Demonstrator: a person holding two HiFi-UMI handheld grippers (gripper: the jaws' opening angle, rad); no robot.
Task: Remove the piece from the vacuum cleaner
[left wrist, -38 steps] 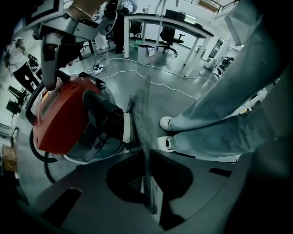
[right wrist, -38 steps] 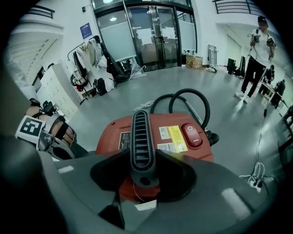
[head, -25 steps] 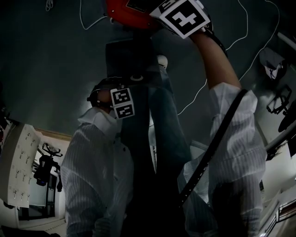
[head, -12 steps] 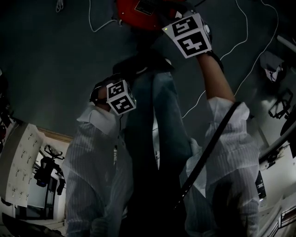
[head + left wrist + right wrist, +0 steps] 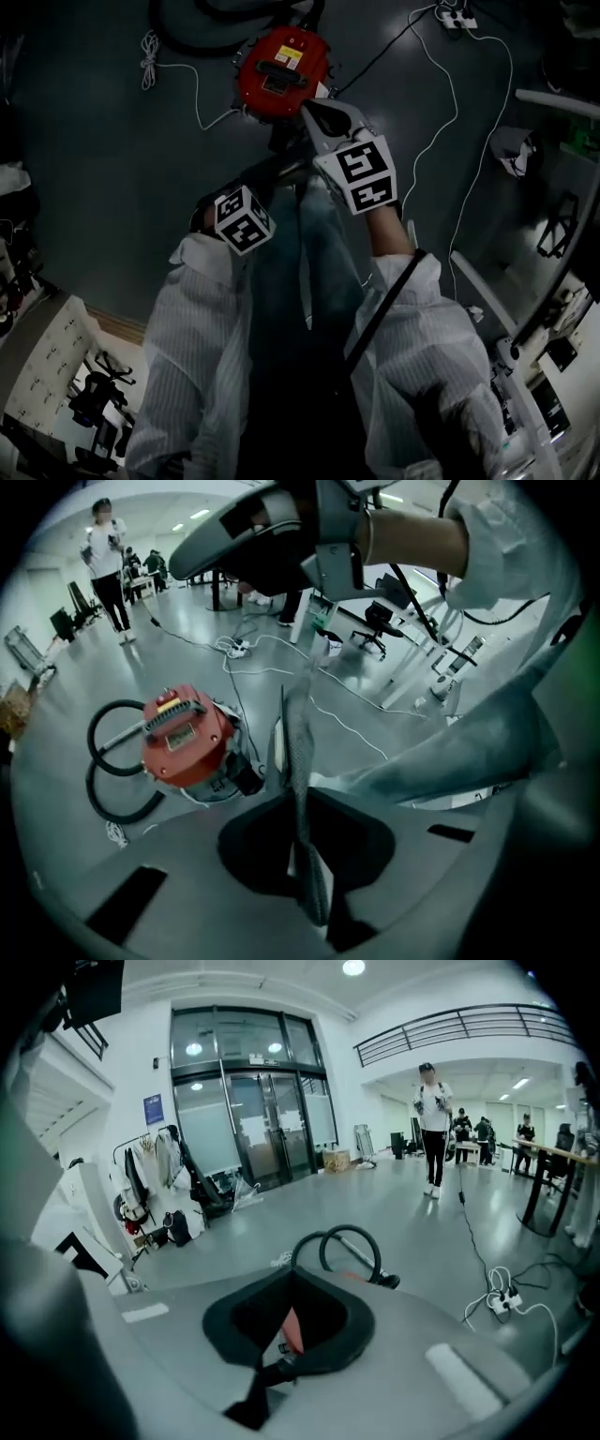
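The red vacuum cleaner (image 5: 281, 75) stands on the dark floor at the top of the head view, and the left gripper view shows it too (image 5: 186, 738). My left gripper (image 5: 302, 850) is shut on a thin, dark grey flat piece (image 5: 298, 761), seen edge-on between the jaws and lifted off the vacuum. In the head view that piece (image 5: 281, 169) shows as a dark bar between my two grippers. My right gripper (image 5: 323, 114) hangs above the vacuum; its jaws have just been closing and now stand shut, with nothing seen between them.
A black hose (image 5: 112, 771) coils beside the vacuum. White cables (image 5: 441, 112) and a power strip (image 5: 506, 1299) lie on the floor to the right. A person (image 5: 433, 1129) stands far off. Desks and chairs (image 5: 375, 621) line the room, with glass doors (image 5: 248, 1110) behind.
Both grippers have drawn up and back from the vacuum, which now sits in full view below them. The left gripper still carries the dark piece. The right jaws have shut.
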